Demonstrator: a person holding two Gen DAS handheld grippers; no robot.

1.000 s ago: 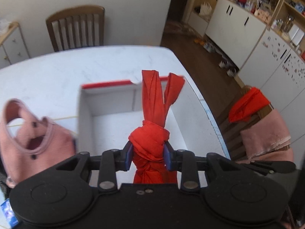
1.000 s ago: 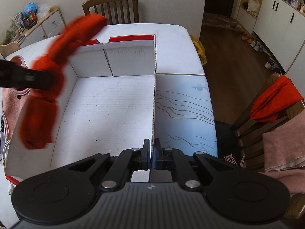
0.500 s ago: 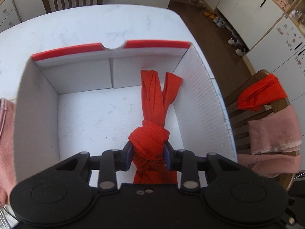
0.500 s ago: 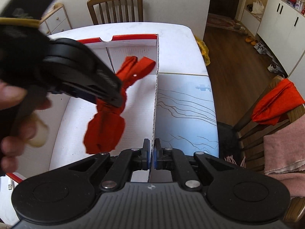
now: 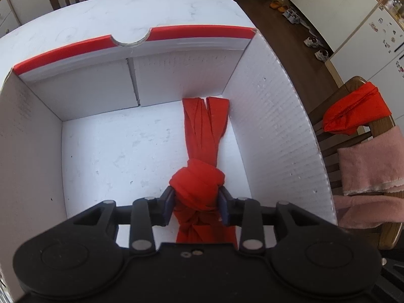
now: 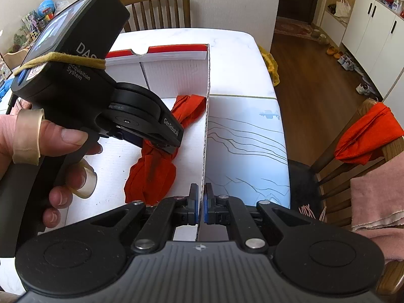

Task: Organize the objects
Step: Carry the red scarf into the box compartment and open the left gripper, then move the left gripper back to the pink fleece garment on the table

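Observation:
A knotted red cloth (image 5: pixel 199 181) is inside the white cardboard box (image 5: pixel 277 131), along its right wall, its two loose ends reaching the far corner. My left gripper (image 5: pixel 196 203) is shut on the cloth's knot, low over the box floor. In the right wrist view the cloth (image 6: pixel 151 174) hangs from the left gripper (image 6: pixel 151 144) down onto the box floor. My right gripper (image 6: pixel 201 202) is shut on the box's right wall (image 6: pixel 205 136), pinching its top edge near the front corner.
The box has a red-edged far wall (image 5: pixel 176 31) and stands on a white table (image 6: pixel 242 58). A wooden chair (image 6: pixel 378 156) at the right carries another red cloth (image 6: pixel 366 136) and pink cloth (image 6: pixel 376 197). Another chair (image 6: pixel 161 7) stands behind the table.
My left gripper has carried the red cloth from the left over the box and lowered it to the floor along the right wall. The right gripper has kept its hold on the wall.

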